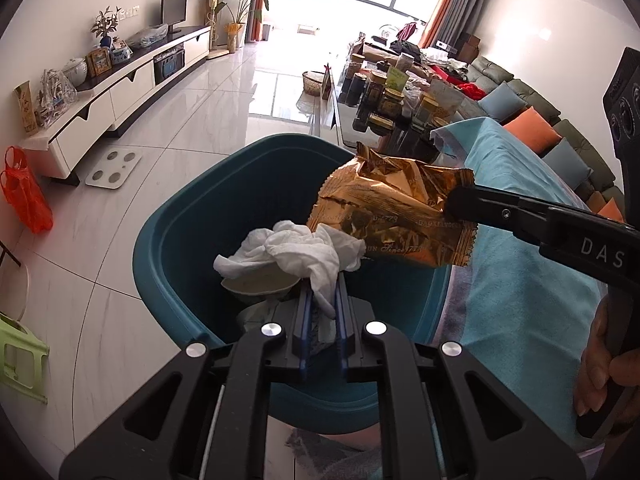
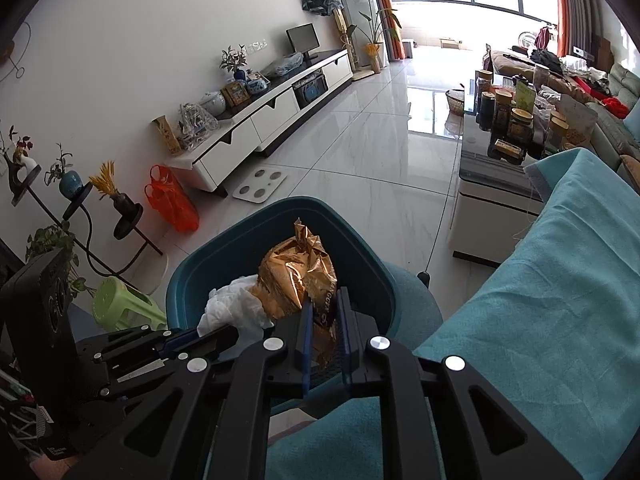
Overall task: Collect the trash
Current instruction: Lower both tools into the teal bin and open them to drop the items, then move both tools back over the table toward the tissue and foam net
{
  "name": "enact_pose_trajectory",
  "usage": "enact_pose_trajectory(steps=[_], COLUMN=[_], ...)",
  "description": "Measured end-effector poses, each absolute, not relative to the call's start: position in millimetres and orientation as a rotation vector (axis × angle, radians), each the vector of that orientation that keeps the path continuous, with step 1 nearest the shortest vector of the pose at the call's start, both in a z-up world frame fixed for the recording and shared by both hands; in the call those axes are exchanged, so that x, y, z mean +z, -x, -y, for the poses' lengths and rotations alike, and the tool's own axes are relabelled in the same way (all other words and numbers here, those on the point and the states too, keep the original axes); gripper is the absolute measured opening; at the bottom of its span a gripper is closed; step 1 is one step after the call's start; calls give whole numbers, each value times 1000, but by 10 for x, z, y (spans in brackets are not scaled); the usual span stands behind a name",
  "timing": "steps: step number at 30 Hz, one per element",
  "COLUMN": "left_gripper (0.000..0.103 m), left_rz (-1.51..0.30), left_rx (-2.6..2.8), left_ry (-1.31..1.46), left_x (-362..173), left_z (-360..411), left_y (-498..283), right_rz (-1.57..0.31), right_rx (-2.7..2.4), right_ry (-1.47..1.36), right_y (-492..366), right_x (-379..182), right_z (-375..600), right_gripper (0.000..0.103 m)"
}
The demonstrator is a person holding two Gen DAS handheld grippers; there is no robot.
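A teal trash bin (image 1: pixel 180 240) stands on the floor below both grippers, with a pale paper bowl (image 1: pixel 260 284) inside it. My left gripper (image 1: pixel 323 292) is shut on a crumpled white tissue (image 1: pixel 296 252) and holds it over the bin's mouth. From the right, my right gripper (image 1: pixel 456 200) pinches the edge of a crinkled gold snack wrapper (image 1: pixel 384 208), which hangs over the bin and touches the tissue. In the right wrist view the wrapper (image 2: pixel 292 280) sits between the fingers of the right gripper (image 2: pixel 325 300). There the left gripper (image 2: pixel 212 334) enters from the left with the tissue (image 2: pixel 236 304), over the bin (image 2: pixel 188 276).
A surface draped in teal cloth (image 1: pixel 520 280) borders the bin on the right. Behind it stands a low table crowded with jars (image 1: pixel 384 96). On the tiled floor lie a white scale (image 1: pixel 114 168), an orange bag (image 1: pixel 24 196) and a green stool (image 1: pixel 20 356).
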State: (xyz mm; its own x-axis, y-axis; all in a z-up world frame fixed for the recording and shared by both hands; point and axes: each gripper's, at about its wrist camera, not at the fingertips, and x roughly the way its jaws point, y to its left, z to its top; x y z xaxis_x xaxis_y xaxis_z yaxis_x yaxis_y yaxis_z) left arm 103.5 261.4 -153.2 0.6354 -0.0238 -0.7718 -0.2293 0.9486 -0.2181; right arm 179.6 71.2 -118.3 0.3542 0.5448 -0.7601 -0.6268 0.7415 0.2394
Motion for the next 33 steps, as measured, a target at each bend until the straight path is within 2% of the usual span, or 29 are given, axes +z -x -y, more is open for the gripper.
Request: enact_pose_trajectory(steps=[3,5,13,15,20,22,26,33], left_gripper=[11,11,27,28,42,52,61,63], left_rz=[-887,-892,-884,-871,-818,-787,-724,-668], left_rx=[122,127,133,135,132,113,61,-123], left_ry=[312,311,318,309,279,259,201,123], left_x=[-1610,-1640,-1697,-1677,-1524,-1433,-1240,-1014], left_z=[-2614,-2602,-2588,-2581,-2467,-2376,-2145,-1483], left_y=[-1075,-1099,-1089,-1054,-941,-888,-741,-584], right_rz=[-957,-957,-952,-947,-914,-895,-826,-695], right_rx=[762,764,766,767,776,777,769,688], right_ry=[112,112,80,66,34,17,-15,-59], right_y=[-1781,-1787,-1781,-1767,-1690,-1643,-1496,-1191], right_x=[-1204,-1203,-1176,-1162,-1091,-1034,-853,-535], right_z=[-766,-766,-680,-629,-439,-324,-9,775], right_gripper=[18,25,30,32,39,42,49,55])
